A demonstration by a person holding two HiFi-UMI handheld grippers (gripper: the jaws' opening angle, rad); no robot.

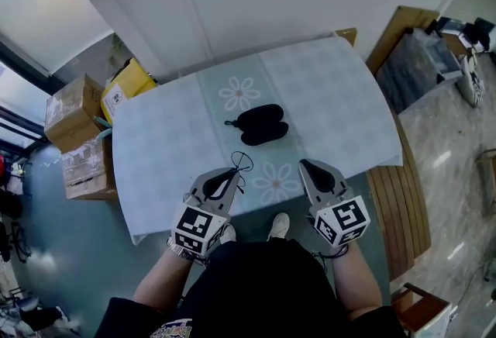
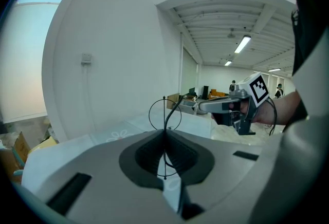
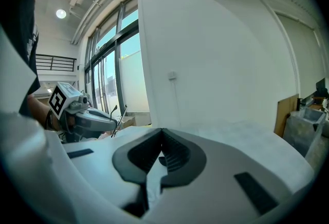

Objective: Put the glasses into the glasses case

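Now left tool (image 1: 231, 173) clamps wire glasses (image 1: 242, 161), right tool (image 1: 307, 167) pressed together; case (image 1: 261, 124), seemingly closed, ahead on table (image 1: 333, 96); boxes (image 1: 74, 123) beside

Counter (image 1: 333, 88): top bare left, right and behind the glasses case (image 1: 261, 124), the only thing lying mid-top. Near edge: left tool (image 1: 232, 172), jaws pinched on the glasses (image 1: 242, 161), which jut toward the case. Right tool (image 1: 304, 165), jaws together, clear surface ahead. Cardboard boxes (image 1: 74, 127) crowd the counter's left side.

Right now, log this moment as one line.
left claw: shut on glasses | right claw: shut, empty | glasses case: on table, apart from both claws
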